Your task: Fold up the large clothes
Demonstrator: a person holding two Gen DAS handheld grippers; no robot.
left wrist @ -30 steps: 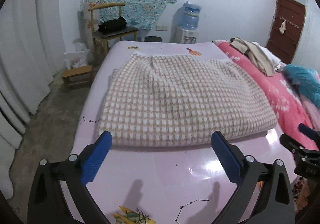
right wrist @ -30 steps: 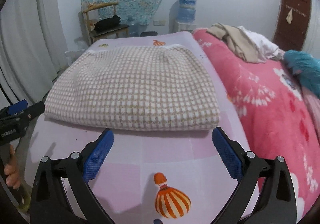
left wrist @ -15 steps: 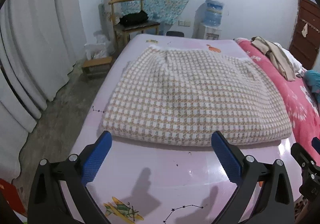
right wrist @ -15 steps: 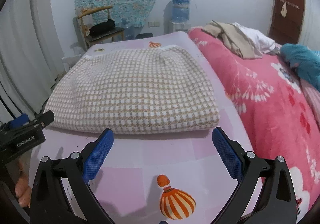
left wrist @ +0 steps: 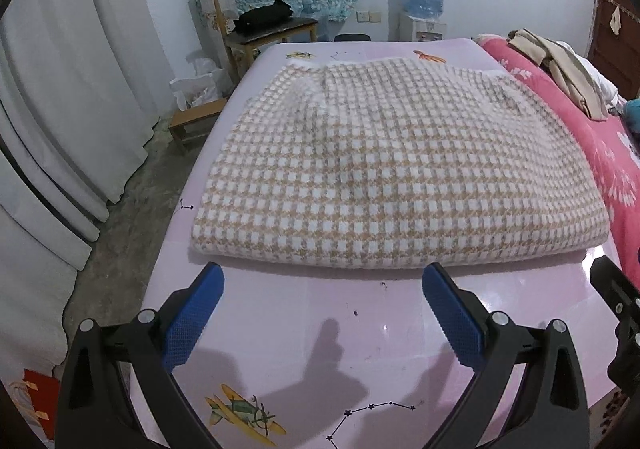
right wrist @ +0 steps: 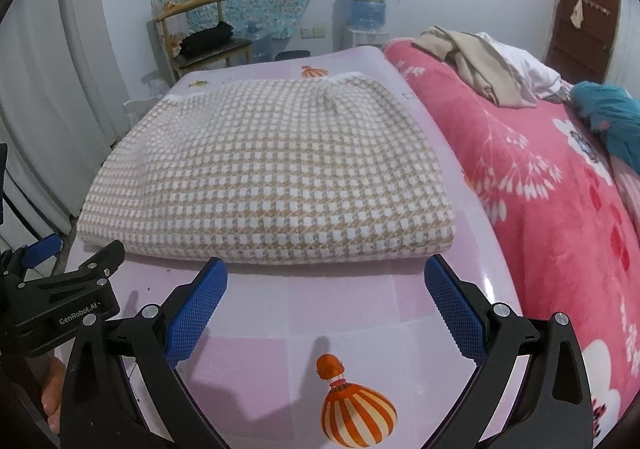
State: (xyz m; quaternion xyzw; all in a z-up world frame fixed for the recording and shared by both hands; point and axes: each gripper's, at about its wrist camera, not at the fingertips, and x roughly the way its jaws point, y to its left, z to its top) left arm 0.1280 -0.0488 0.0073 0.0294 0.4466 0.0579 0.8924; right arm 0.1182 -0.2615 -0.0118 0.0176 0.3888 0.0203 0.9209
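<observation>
Beige-and-white checked knit garment (left wrist: 396,169) lies folded flat on the pink sheet (left wrist: 360,329). My left gripper (left wrist: 322,313) and right gripper (right wrist: 326,309) hover spread and empty; next I'd pinch its near edge.

The only readable text is "GenRobot.AI", printed in pale letters on the black body of the left gripper (right wrist: 68,281), seen at the lower left of the right wrist view; nothing else in either view carries legible writing

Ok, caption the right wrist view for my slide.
Open right tool poised before folded checked garment on pink bed.
</observation>
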